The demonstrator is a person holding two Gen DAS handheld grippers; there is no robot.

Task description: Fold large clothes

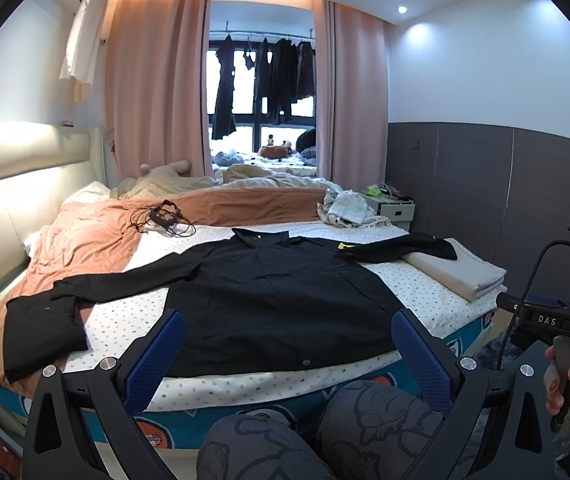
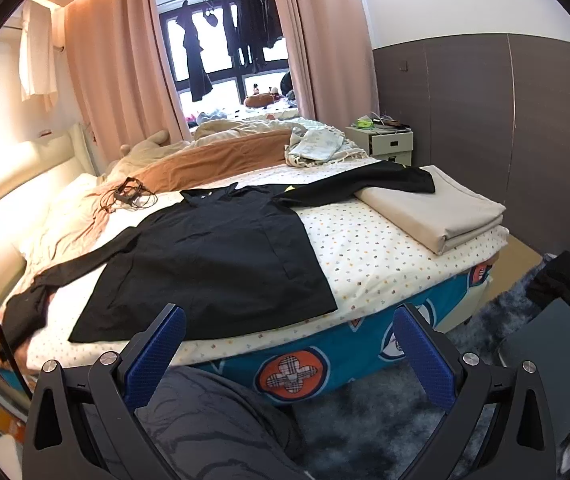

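The black shirt (image 1: 277, 300) lies flat on the bed (image 1: 425, 292), sleeves spread out. No fold is made yet. Left tongs (image 1: 289, 344) and right tongs (image 2: 289, 340) are wide open, holding nothing.

We see our right hand-held gripper (image 2: 289, 354) with blue pads (image 2: 425, 354) spread wide, holding nothing, short of the bed (image 2: 385, 240); a black shirt (image 2: 213, 256) lies flat on the dotted sheet, sleeves out; one sleeve (image 2: 369, 184) rests on folded beige cloth (image 2: 433, 208); our knee (image 2: 213, 420) shows below; cables (image 2: 127, 196) lie near the collar.
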